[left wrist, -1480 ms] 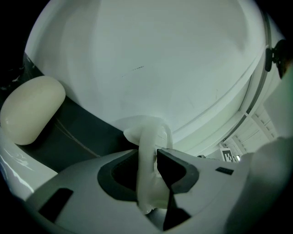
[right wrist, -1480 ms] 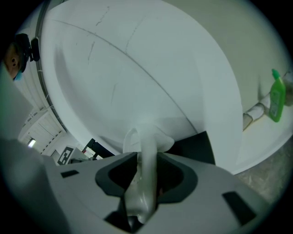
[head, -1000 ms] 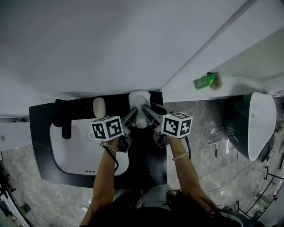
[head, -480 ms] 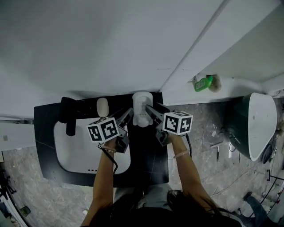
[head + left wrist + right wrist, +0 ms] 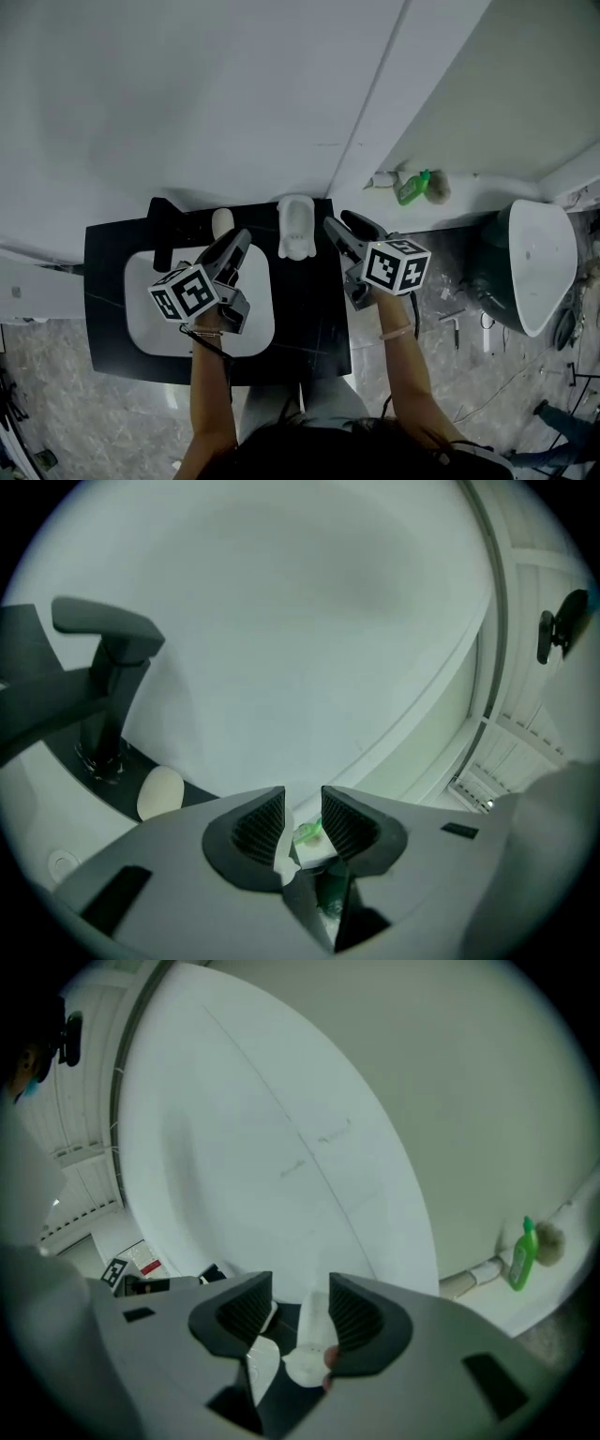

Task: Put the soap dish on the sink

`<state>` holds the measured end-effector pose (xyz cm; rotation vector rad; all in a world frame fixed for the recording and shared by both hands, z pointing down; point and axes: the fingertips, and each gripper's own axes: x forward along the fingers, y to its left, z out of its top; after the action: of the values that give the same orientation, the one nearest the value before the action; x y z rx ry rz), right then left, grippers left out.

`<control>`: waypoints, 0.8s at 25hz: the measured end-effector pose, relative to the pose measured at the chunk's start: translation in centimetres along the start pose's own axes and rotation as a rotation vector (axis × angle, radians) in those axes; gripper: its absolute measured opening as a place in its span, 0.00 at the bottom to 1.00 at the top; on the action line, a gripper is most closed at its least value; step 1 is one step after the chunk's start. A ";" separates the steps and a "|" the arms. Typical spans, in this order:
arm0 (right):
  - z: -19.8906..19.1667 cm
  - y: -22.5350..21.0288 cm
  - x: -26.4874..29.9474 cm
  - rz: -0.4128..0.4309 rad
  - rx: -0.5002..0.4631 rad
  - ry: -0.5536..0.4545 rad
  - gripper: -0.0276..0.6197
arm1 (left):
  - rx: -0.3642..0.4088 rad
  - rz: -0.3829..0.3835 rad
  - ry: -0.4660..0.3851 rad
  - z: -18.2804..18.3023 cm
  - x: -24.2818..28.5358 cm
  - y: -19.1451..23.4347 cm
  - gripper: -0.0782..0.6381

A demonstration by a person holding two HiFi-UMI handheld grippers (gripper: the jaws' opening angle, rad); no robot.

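Presently, in the head view, the soap dish [image 5: 295, 228] sits on the black counter [image 5: 314, 319], against the wall and just right of the white sink [image 5: 255, 323]. A faucet [image 5: 165, 230] and a bar of soap [image 5: 222, 223] stand along the sink's back edge. The left gripper [image 5: 236, 246] hangs over the sink and the right gripper [image 5: 339, 223] over the counter's right side. Both are clear of the soap dish. A green bottle [image 5: 410, 187] lies by the wall further right.

Left gripper view: the fingers stand slightly apart, released, with nothing gripped. The faucet [image 5: 103, 682] and the bar of soap [image 5: 160, 792] are off to the left.

Right gripper view: the fingers are opening and grasp nothing. The soap dish [image 5: 307, 1340] shows through the gap, lying on the counter below, untouched by either finger. The green bottle [image 5: 522, 1255] stands at far right.
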<state>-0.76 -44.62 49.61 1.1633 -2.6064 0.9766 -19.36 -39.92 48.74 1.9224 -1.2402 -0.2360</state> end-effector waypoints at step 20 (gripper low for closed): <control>2.8 17.5 -17.5 0.196 -0.215 -0.191 0.21 | 0.128 -0.266 -0.177 -1.2 -16.0 -17.4 0.27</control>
<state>-0.51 -26.73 32.31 1.0096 -2.9337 0.6188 -14.91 -22.91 32.89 2.2173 -1.1307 -0.4841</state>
